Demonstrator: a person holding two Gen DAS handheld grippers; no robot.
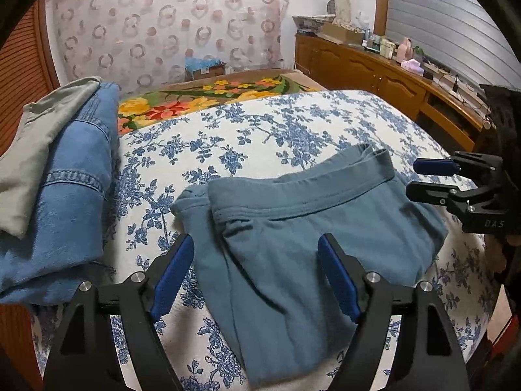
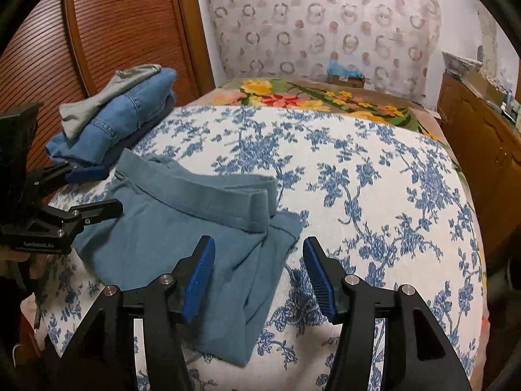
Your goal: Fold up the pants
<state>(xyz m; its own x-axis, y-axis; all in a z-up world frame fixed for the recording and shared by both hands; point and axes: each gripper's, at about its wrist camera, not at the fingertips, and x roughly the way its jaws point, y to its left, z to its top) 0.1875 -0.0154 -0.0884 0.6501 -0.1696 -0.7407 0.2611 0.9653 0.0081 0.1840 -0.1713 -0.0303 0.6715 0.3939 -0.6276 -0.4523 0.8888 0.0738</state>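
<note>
Teal pants [image 1: 293, 228] lie folded into a compact bundle on the blue-flowered bedspread [image 1: 260, 123], waistband on top. They also show in the right wrist view [image 2: 169, 224]. My left gripper [image 1: 257, 260] is open and empty, hovering just above the bundle's near left part. My right gripper [image 2: 259, 260] is open and empty, above the bundle's right edge. It shows in the left wrist view [image 1: 420, 179] at the bundle's far right. The left gripper shows in the right wrist view [image 2: 101, 192] at the bundle's left edge.
A stack of folded clothes, blue denim [image 1: 71, 176] under a grey garment [image 1: 35, 150], sits at the bed's left edge, also in the right wrist view [image 2: 123, 114]. A flowered blanket [image 1: 202, 97] lies beyond. A wooden dresser [image 1: 374, 71] stands right, a slatted wooden door [image 2: 114, 26] left.
</note>
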